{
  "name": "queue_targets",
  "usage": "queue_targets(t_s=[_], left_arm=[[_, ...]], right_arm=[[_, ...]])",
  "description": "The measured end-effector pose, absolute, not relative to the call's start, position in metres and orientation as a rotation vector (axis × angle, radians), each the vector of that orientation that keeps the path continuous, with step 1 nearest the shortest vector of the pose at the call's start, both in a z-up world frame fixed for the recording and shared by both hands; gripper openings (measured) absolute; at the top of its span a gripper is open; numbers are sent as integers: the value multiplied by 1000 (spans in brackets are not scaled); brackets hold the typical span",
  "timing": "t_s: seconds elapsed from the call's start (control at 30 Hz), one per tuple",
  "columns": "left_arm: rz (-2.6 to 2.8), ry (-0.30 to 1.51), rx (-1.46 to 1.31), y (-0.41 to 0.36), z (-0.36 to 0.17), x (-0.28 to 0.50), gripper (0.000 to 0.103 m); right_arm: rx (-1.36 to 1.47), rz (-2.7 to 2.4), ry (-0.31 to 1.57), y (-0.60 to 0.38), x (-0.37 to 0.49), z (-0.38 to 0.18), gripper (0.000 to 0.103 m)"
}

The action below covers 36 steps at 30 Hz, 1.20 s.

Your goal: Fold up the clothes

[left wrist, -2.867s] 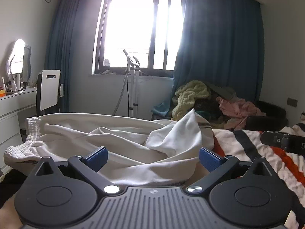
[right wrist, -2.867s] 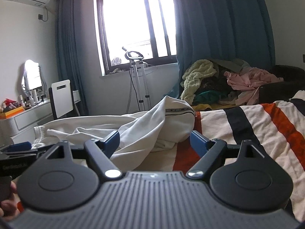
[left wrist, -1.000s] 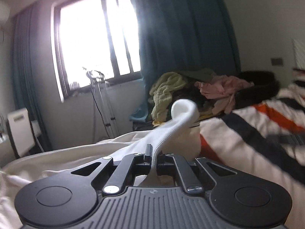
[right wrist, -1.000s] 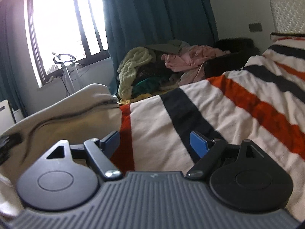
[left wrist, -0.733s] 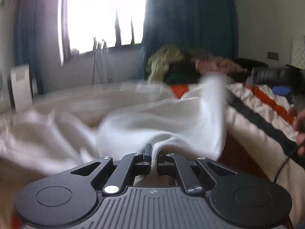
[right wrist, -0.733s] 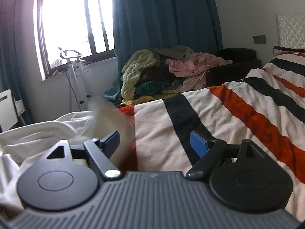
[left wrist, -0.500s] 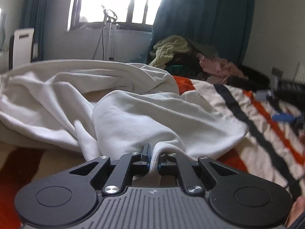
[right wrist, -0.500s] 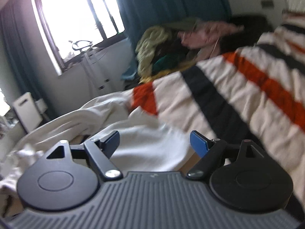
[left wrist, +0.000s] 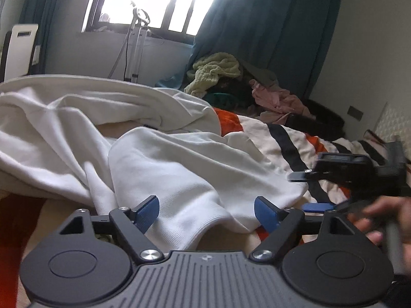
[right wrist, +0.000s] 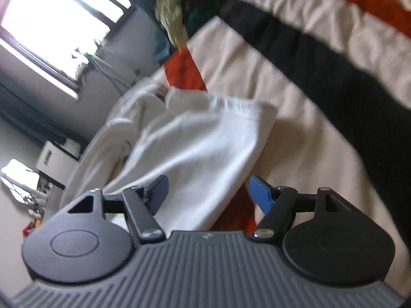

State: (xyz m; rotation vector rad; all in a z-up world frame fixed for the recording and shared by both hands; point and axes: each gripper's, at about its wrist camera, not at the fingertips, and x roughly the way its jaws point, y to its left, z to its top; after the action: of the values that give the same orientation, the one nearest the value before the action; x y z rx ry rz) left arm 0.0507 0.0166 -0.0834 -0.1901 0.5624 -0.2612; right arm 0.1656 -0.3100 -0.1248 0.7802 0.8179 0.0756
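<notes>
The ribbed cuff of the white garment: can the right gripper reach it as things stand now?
Probably yes. The right gripper is open, and the white garment lies right between its fingers on the striped bedspread. The ribbed cuff is straight ahead, with nothing over it.

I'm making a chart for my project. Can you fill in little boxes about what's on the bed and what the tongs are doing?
Place: bedroom, striped blanket on the bed
Clothing: white garment, rumpled, lying on the blanket
Left tongs: open, holding nothing, cloth edge between the tips
Right tongs: open, tilted, over the garment's ribbed end
Background: clothes pile by the blue curtain
Fold: not yet neat
</notes>
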Motion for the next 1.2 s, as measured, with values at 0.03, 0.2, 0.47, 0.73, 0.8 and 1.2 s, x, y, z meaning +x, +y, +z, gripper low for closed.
queue_targets(t_s=[0.03, 0.2, 0.47, 0.73, 0.8, 1.2], left_arm=[[-254, 566, -197, 18, -85, 53, 83], [-208, 560, -277, 33, -89, 66, 83], [-147, 532, -536, 80, -89, 71, 83], [-2, 509, -670, 149, -71, 67, 83], [69, 556, -743, 180, -69, 66, 87], [354, 605, -1289, 341, -123, 54, 79]], right_arm=[[781, 47, 823, -311, 176, -129, 73], [748, -31, 812, -312, 213, -154, 72], [708, -76, 579, -335, 213, -128, 6], [796, -243, 416, -422, 171, -92, 6], [846, -281, 492, -445, 162, -110, 6], [1007, -381, 706, -507, 137, -159, 9]])
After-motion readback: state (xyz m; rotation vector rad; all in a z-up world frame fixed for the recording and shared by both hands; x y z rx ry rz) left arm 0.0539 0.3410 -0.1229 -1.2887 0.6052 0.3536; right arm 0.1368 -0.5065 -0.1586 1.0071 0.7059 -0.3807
